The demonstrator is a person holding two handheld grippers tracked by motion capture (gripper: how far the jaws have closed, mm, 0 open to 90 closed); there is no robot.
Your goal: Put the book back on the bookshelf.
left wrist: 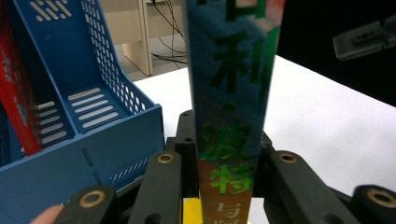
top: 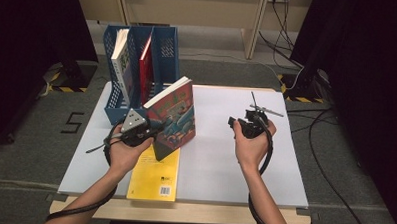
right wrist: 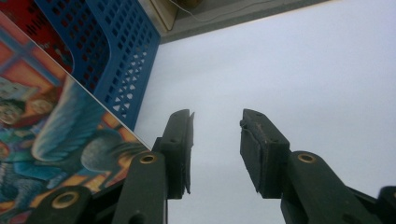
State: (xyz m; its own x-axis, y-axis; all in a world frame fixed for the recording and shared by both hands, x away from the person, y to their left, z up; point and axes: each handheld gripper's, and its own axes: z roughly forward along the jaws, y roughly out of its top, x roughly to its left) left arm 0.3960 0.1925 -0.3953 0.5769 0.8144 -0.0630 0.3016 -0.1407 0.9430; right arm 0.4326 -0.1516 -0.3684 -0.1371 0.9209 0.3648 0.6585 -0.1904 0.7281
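left gripper (top: pixel 145 128): jaws pinched on the spine of the thick illustrated book (top: pixel 174 116); book stands upright on the table (top: pixel 224 163), tilted a bit, just in front of the blue file rack (top: pixel 138 72)

right gripper (top: pixel 250 125): jaws spread with nothing between them; hanging over bare table, well apart from the book

what could go wrong: honestly the grip looks sketchy, it's only on the low end of the spine, so the top-heavy book could swing or slip out mid-lift; it could also clip the rack's front wall on the way in and tip it; the yellow book (top: pixel 154 176) lying flat right under it might get dragged too

book count: four; two standing in the rack (a white one (top: pixel 120 59), a red one (top: pixel 145 65)), one held, one flat

rack count: one, three slots; the rightmost looks free

grippers: two
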